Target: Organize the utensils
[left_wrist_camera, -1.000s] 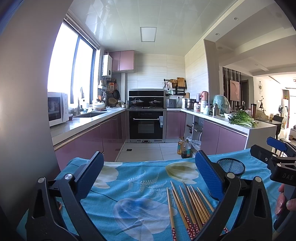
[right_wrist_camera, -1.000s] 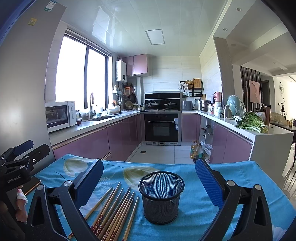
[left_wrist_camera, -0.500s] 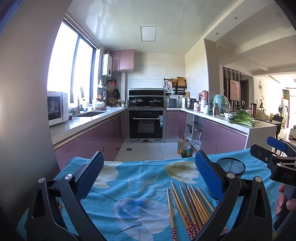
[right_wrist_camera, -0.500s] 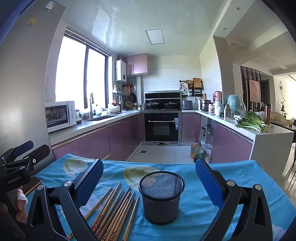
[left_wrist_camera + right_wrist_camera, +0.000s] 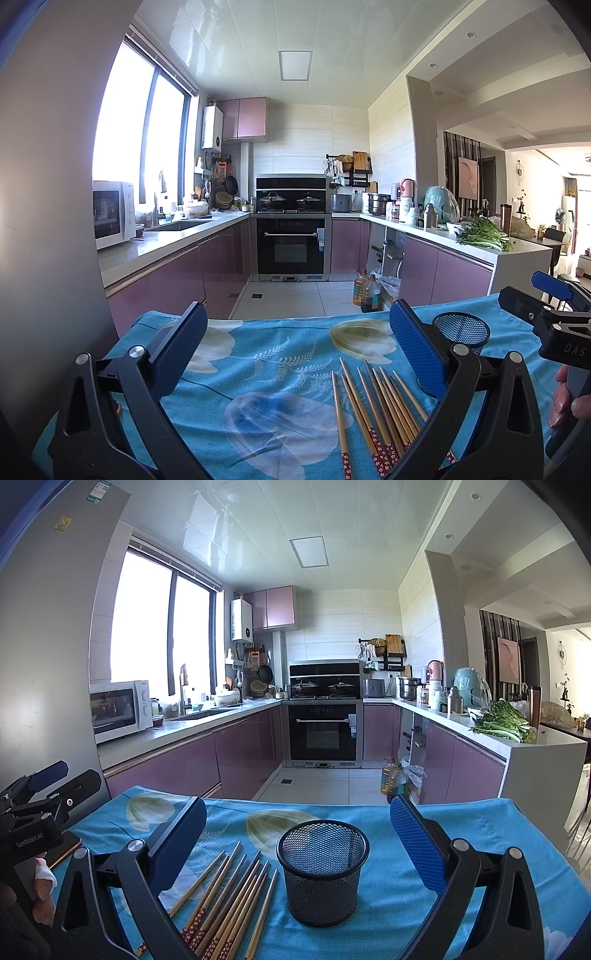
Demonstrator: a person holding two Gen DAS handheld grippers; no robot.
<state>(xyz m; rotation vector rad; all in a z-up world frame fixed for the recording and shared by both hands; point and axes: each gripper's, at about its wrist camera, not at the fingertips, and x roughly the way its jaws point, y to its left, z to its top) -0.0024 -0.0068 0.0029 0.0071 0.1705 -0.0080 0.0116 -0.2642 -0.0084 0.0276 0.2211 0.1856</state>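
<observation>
- Left claw (image 5: 295,354) spread wide, nothing between its blue pads, hovering above the cloth-covered counter (image 5: 258,369).
- Chopsticks (image 5: 373,410) lie fanned on the cloth just inside its right finger; whether that finger brushes them is hard to tell from here.
- Right claw (image 5: 295,834) just as wide and holding nothing.
- Black mesh cup (image 5: 322,871) stands upright between the right claw's fingers, touching neither.
- In this view the chopsticks (image 5: 229,904) sit beside the cup, by the left finger.
</observation>
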